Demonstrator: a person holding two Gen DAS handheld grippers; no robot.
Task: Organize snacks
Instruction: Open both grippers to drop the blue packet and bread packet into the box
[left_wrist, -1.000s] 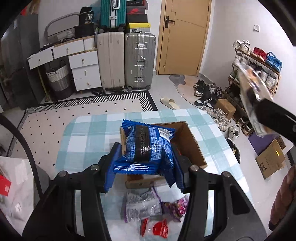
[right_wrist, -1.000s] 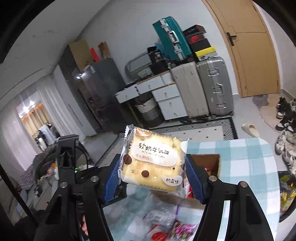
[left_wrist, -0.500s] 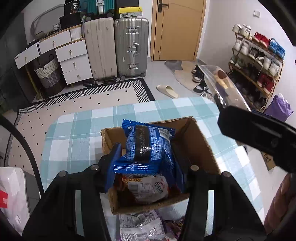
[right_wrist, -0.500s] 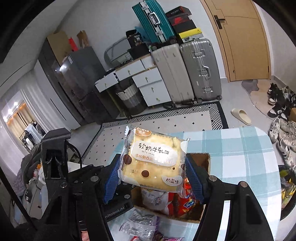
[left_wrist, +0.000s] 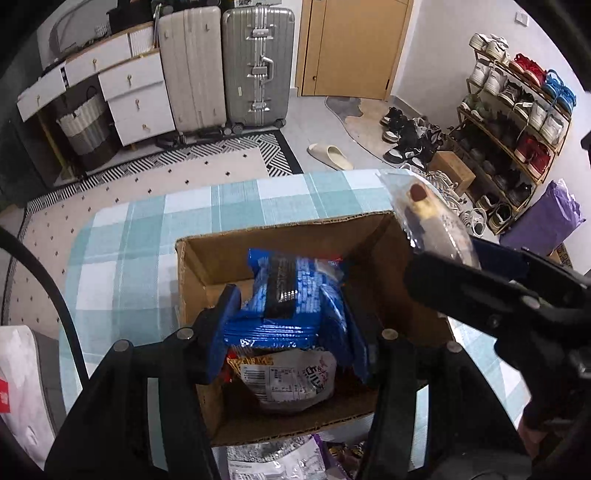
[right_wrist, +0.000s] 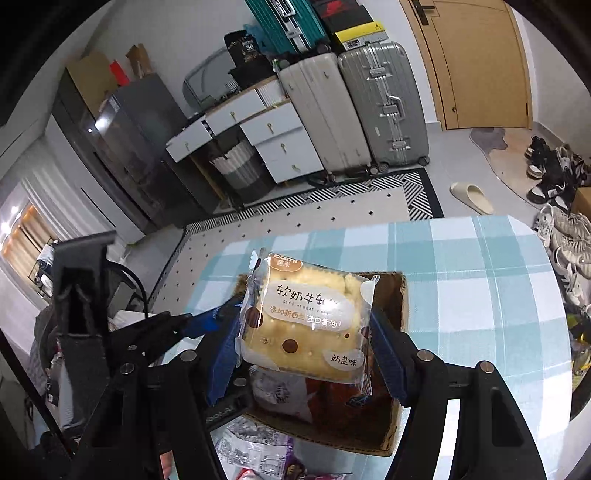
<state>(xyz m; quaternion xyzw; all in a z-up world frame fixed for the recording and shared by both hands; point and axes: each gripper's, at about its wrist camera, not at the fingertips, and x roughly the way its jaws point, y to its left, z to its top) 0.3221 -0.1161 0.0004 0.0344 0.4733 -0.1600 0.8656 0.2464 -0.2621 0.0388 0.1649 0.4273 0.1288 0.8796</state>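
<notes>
The left gripper (left_wrist: 291, 328) is clenched on a blue snack packet (left_wrist: 291, 299), which sits in the middle of the left wrist view, directly over the open cardboard box (left_wrist: 192, 273). The right gripper (right_wrist: 303, 332) is grasping a clear-wrapped nougat biscuit pack (right_wrist: 306, 325), seen in the centre of the right wrist view, above the same box and toward its left side. In the left wrist view this biscuit pack comes in from the right edge, over the upper right corner of the box.

Inside the box there are already packets: a white and grey one (left_wrist: 291, 380) at the lower part, with something red beside it. More loose snacks (right_wrist: 255, 450) lie on the checked tablecloth (left_wrist: 122, 240) below the box, at the bottom of both views.

The main risk seems to be crowding. Both grippers are over one small box, so their fingers could knock each other, or one packet could push the other. If the biscuit pack is let go while so near the box wall, it may catch on the rim and fall outside on the table. The soft biscuit could also be crushed if the blue packet lands on it. A gripper pressing on the cardboard edge could slide the light box on the cloth.
</notes>
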